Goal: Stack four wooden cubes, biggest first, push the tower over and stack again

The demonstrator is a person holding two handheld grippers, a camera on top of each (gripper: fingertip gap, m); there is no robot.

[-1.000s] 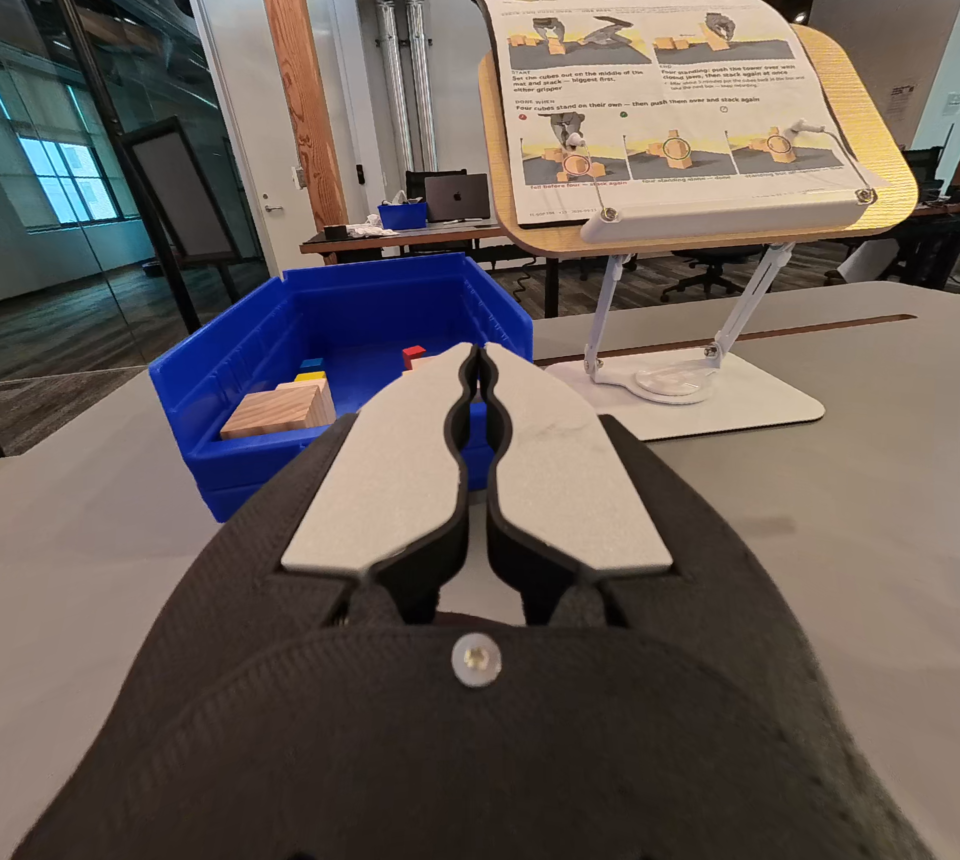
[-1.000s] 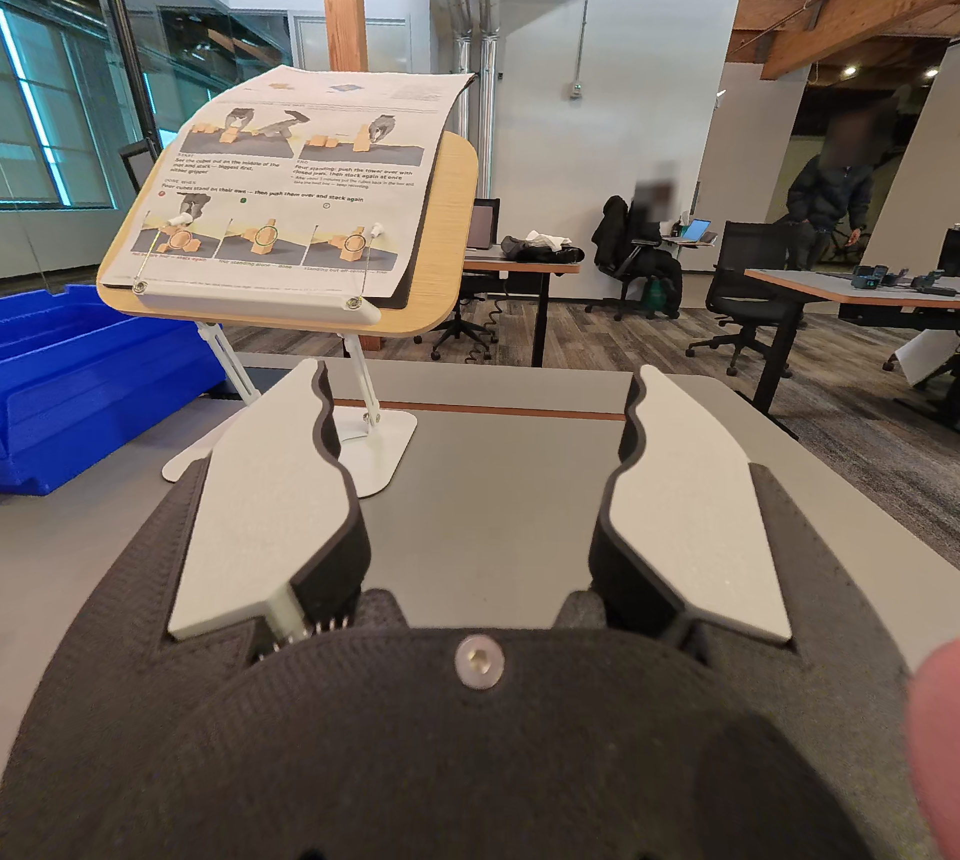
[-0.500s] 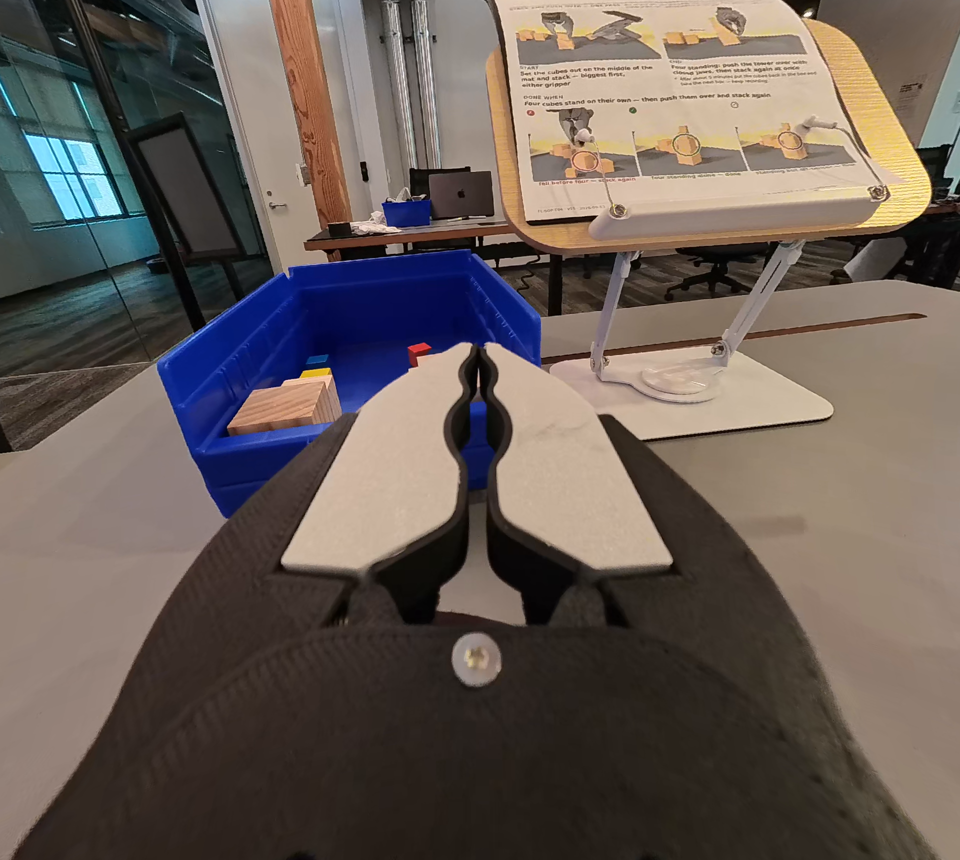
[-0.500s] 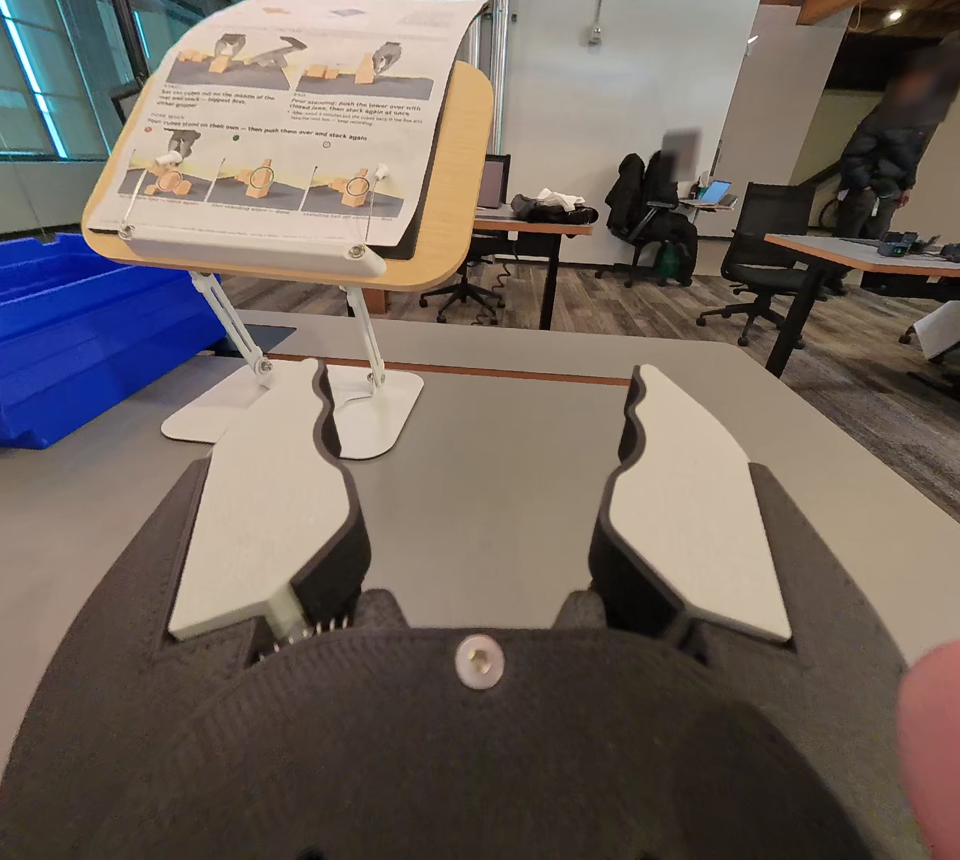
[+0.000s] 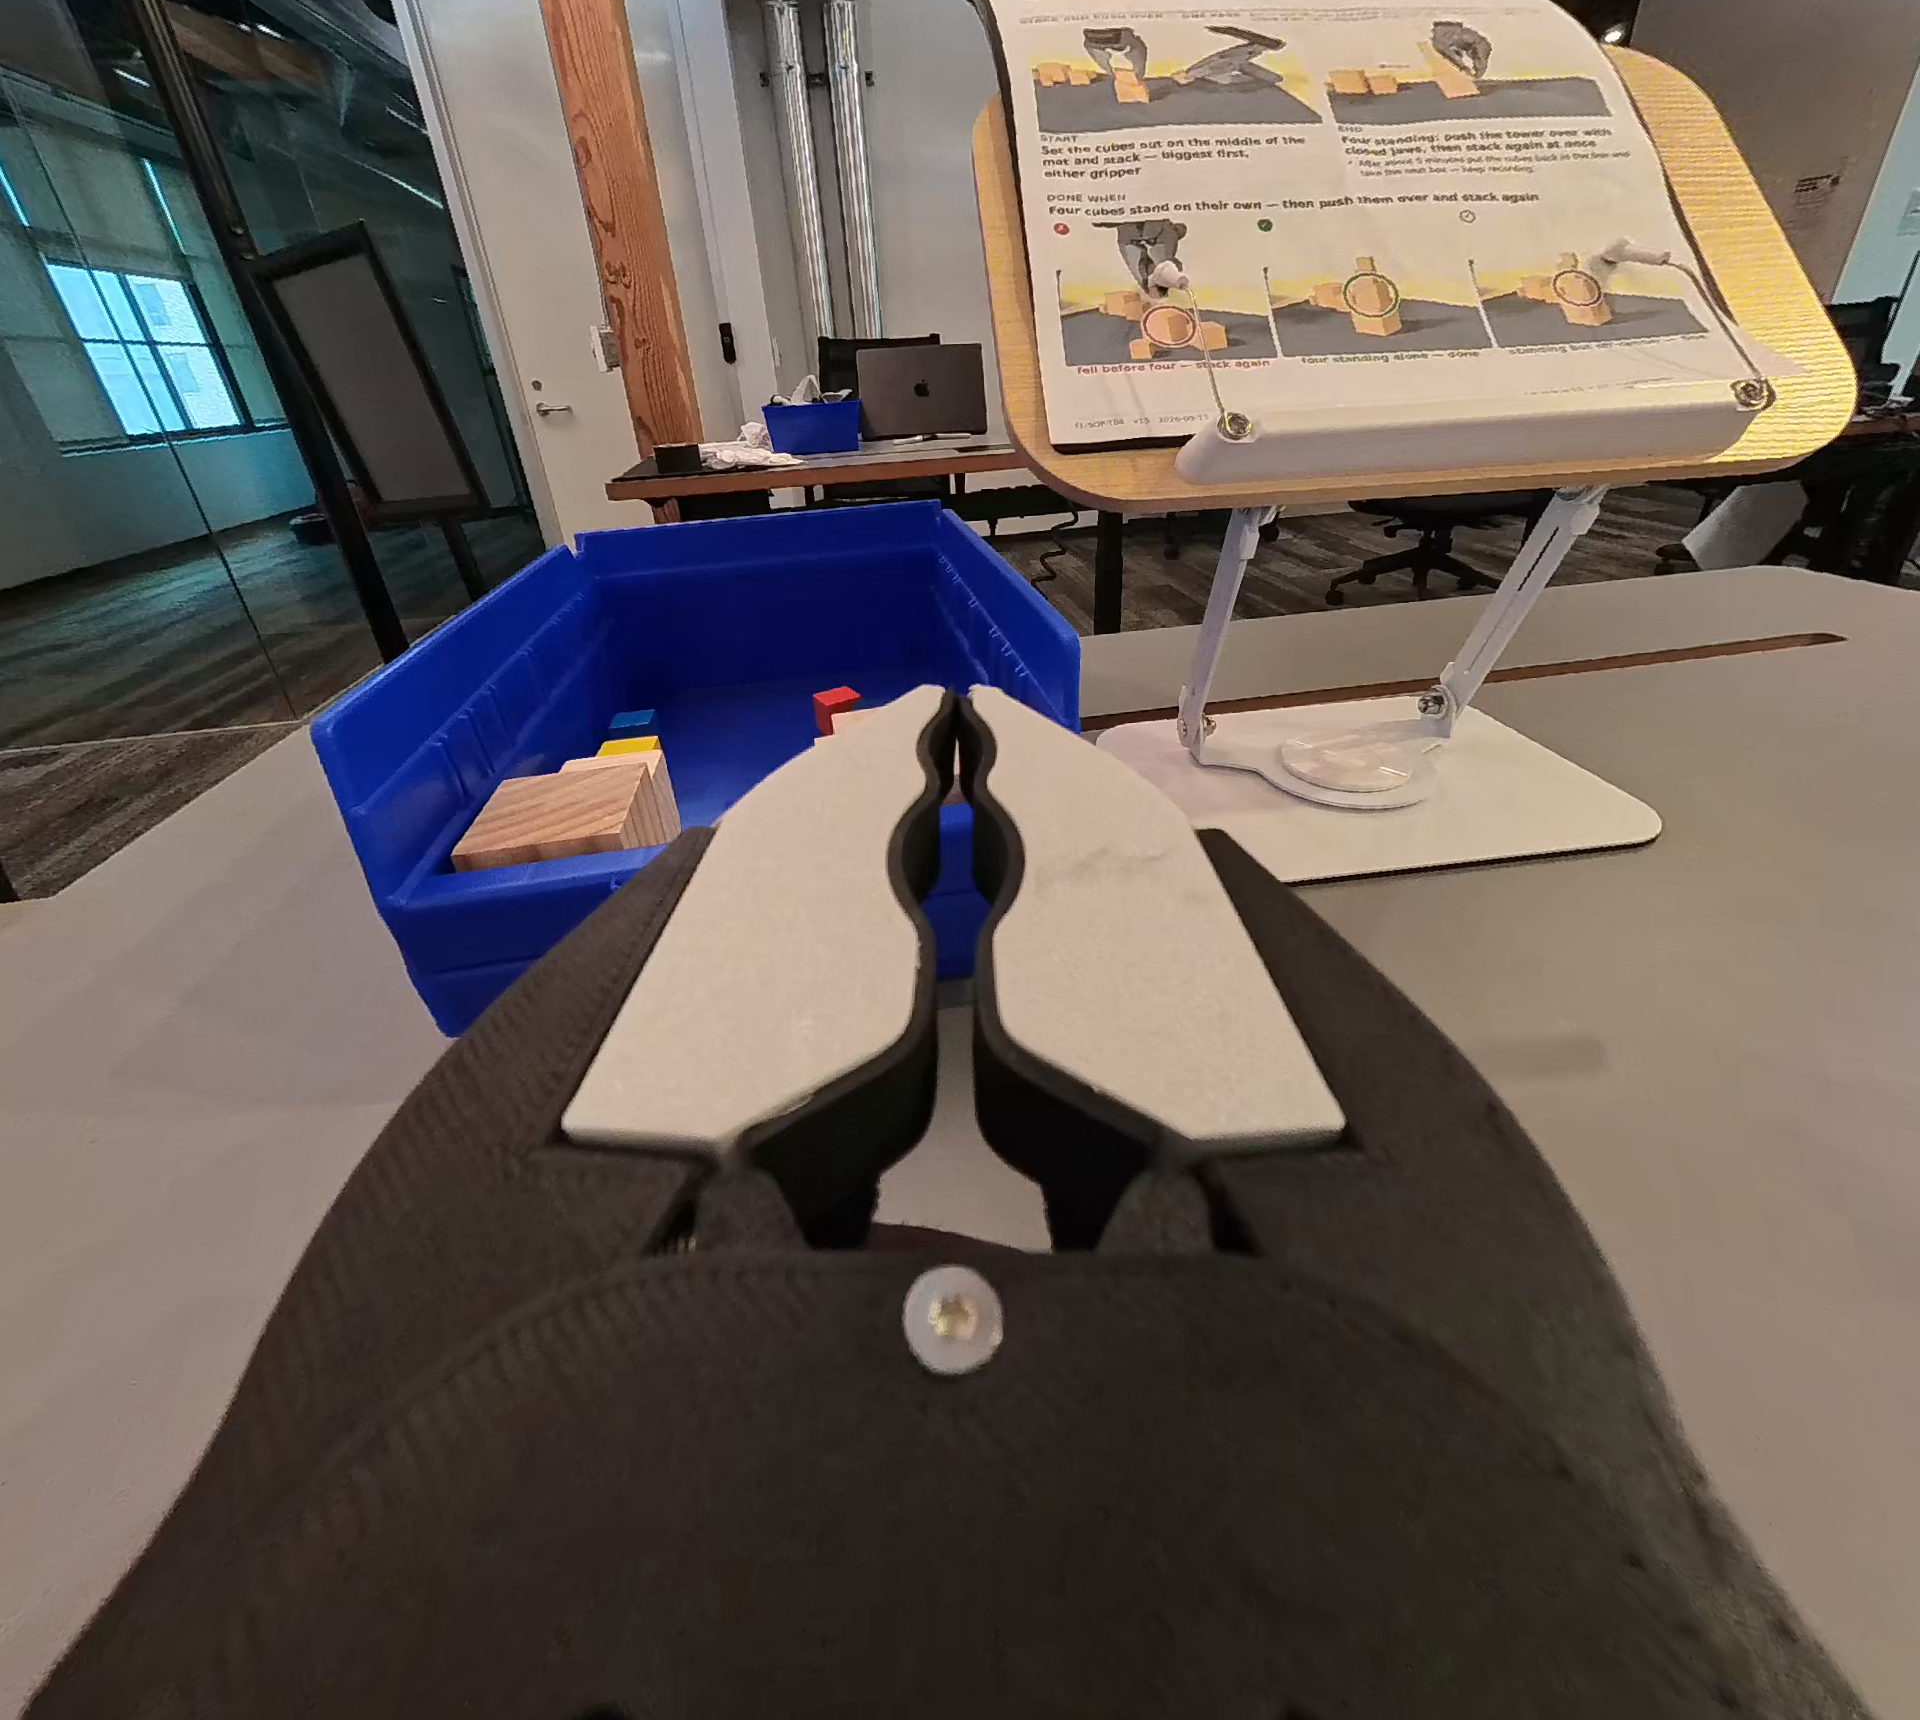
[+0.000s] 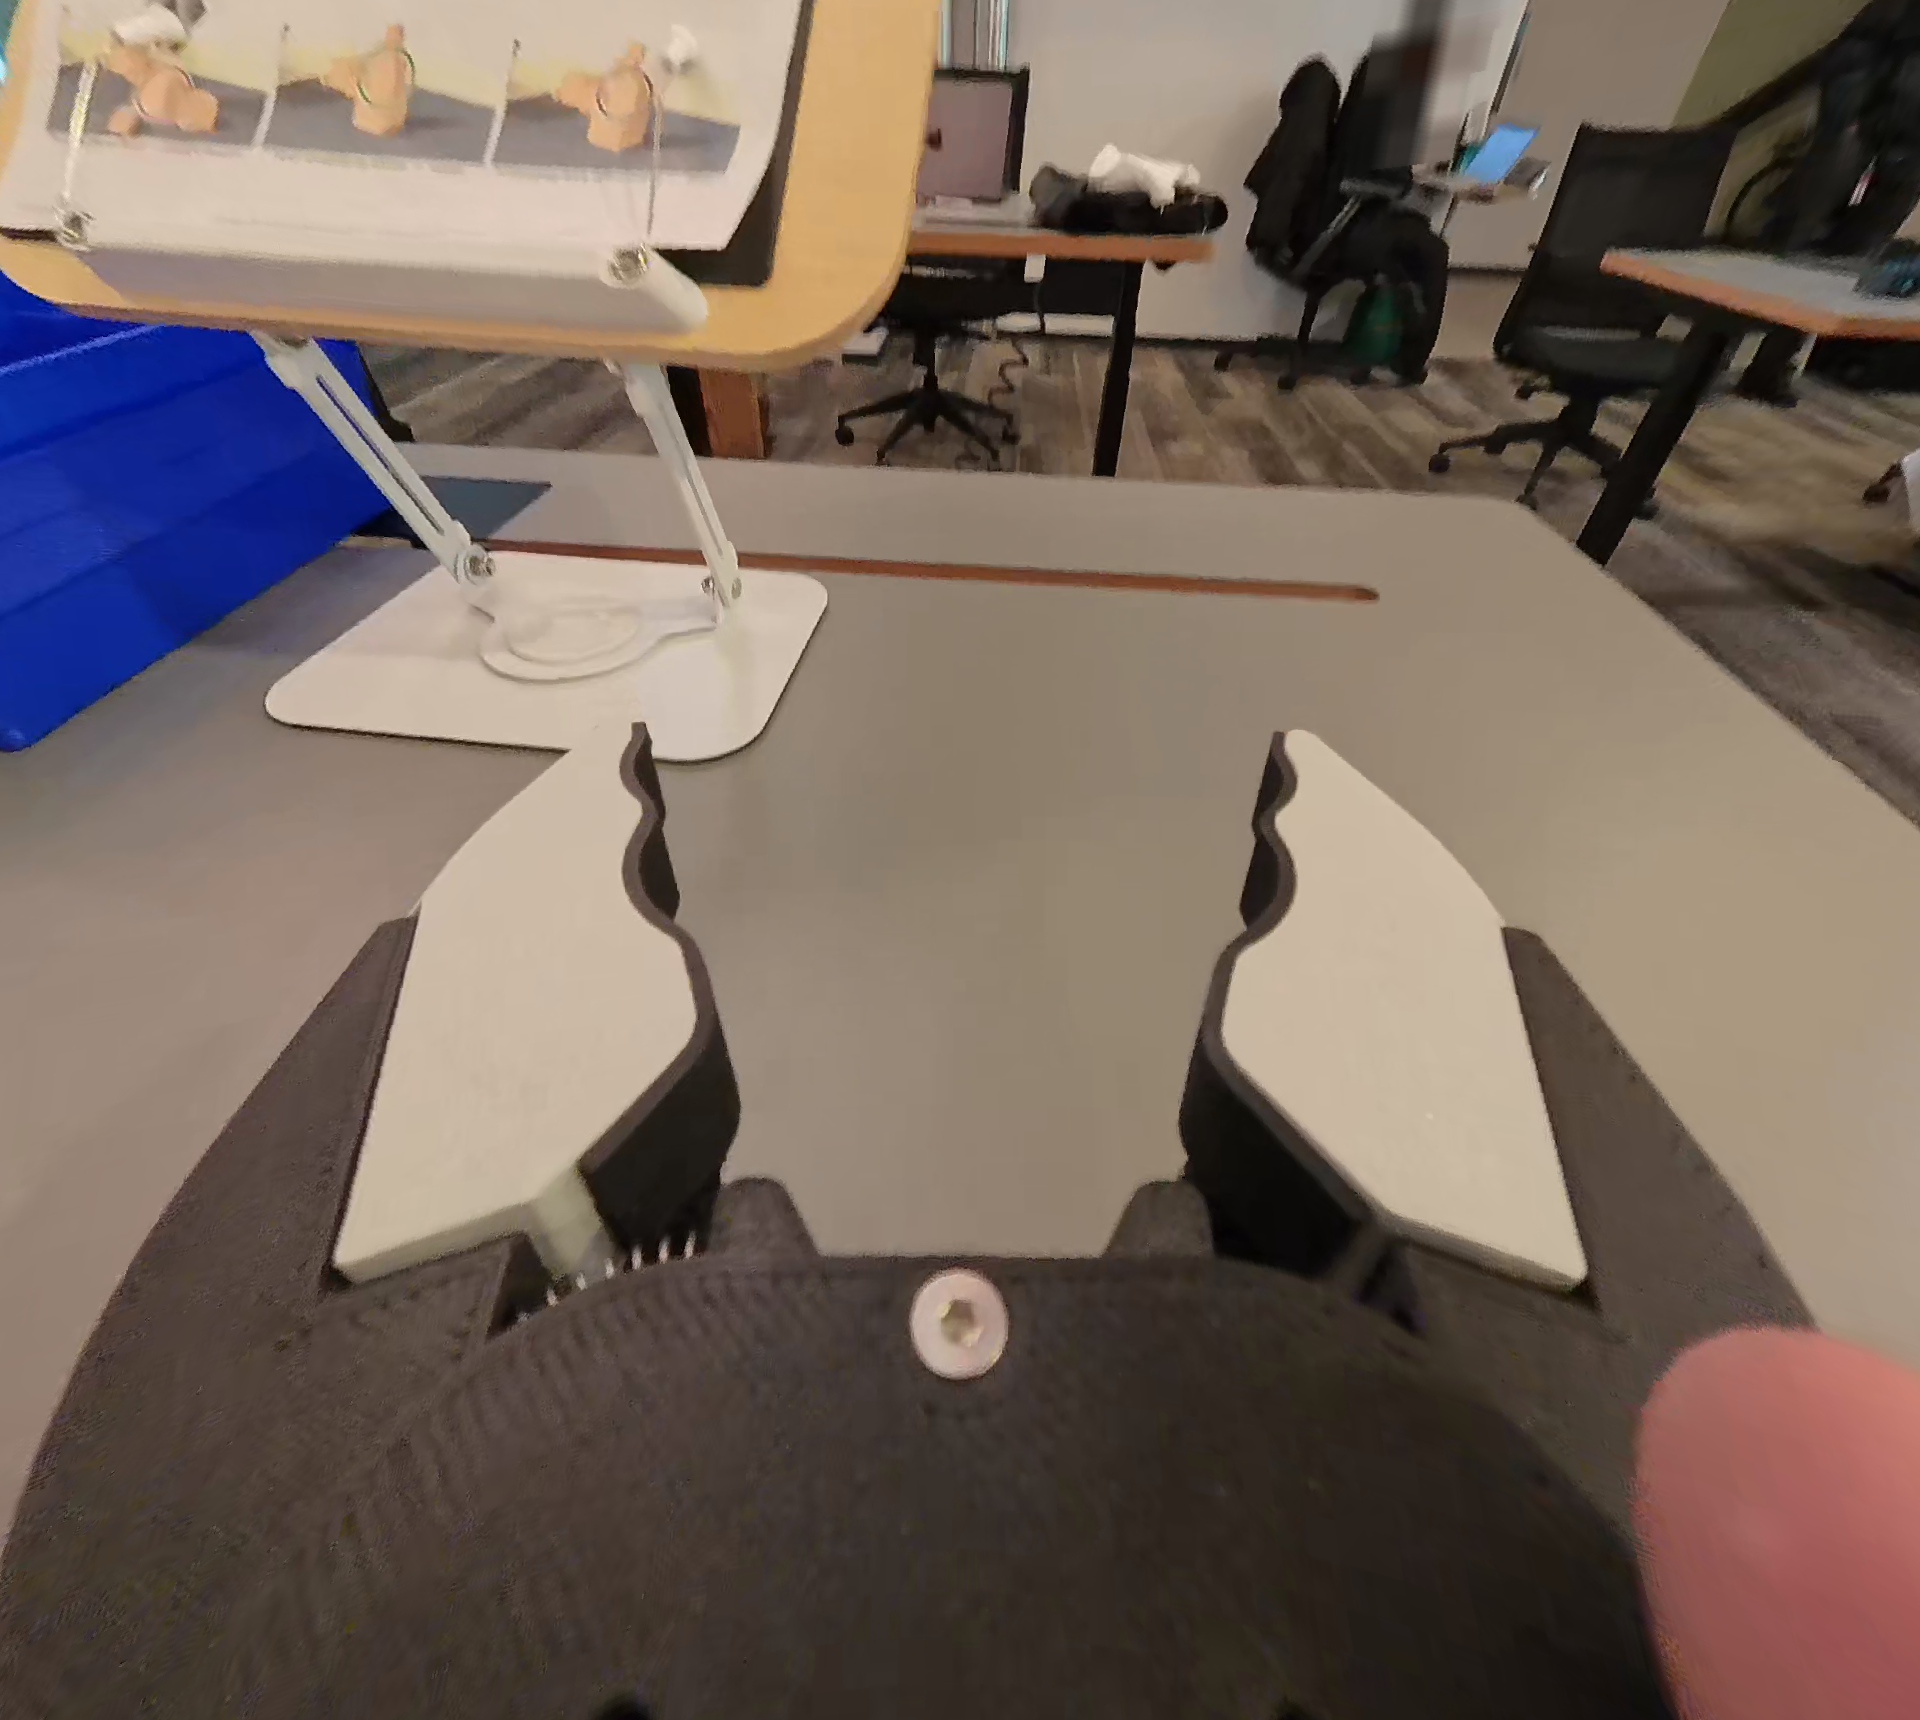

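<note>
You are at the very start: no cube is out yet, and the wooden cubes (image 5: pixel 566 816) lie in the blue bin (image 5: pixel 499 932) at centre left of the left wrist view, beside smaller coloured blocks. Your left gripper (image 5: pixel 958 714) is pinched together on nothing, its tips in front of the bin; your right gripper (image 6: pixel 956 751) is spread wide and empty over bare grey table (image 6: pixel 1039 839). Next, I'd judge, open the left and reach into the bin for the biggest cube.

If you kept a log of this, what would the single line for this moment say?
stage: before first pick | left gripper: shut, empty, facing blue bin | right gripper: open, empty, over grey table | wooden cubes: in bin | tower: none
</note>
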